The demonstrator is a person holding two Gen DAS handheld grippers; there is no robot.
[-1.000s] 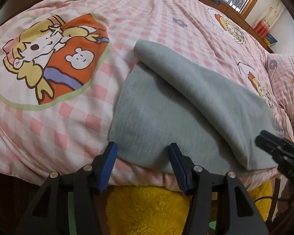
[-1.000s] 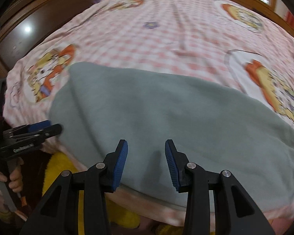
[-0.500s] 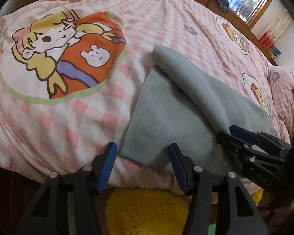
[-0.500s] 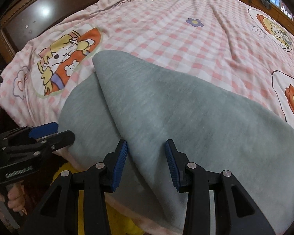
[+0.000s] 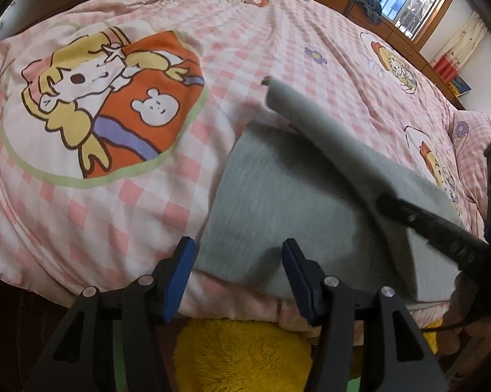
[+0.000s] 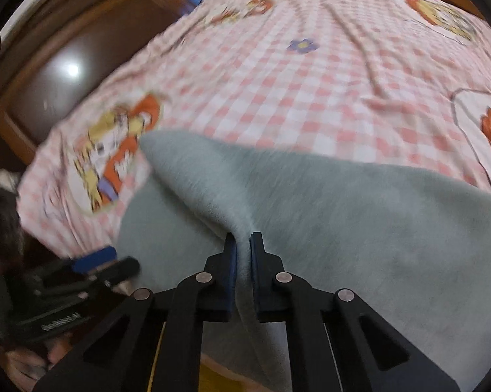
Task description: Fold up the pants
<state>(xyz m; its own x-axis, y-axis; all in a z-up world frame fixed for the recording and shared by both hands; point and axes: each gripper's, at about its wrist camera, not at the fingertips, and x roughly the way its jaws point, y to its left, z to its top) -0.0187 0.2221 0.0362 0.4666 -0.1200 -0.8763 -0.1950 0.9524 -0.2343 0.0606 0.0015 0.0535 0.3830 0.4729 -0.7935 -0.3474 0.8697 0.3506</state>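
The grey pants (image 5: pixel 278 196) lie on the pink checked bedspread (image 5: pixel 212 65) at the bed's near edge, with an upper layer lifted off the lower one. My right gripper (image 6: pixel 242 254) is shut on the edge of that upper layer (image 6: pixel 310 196) and holds it raised; it also shows at the right of the left wrist view (image 5: pixel 408 215). My left gripper (image 5: pixel 238 277) is open and empty, its blue pads either side of the lower layer's near edge. It shows at the lower left of the right wrist view (image 6: pixel 95 261).
A yellow fluffy thing (image 5: pixel 245 352) sits below the bed edge under my left gripper. A dark wooden footboard (image 6: pixel 65 65) runs along the bed's left side. A wooden ledge and a window (image 5: pixel 408 0) stand beyond the far side of the bed.
My right gripper has shut on the upper layer's edge and lifted it, so the fold stands up off the lower layer. My left gripper stays open at the near edge.
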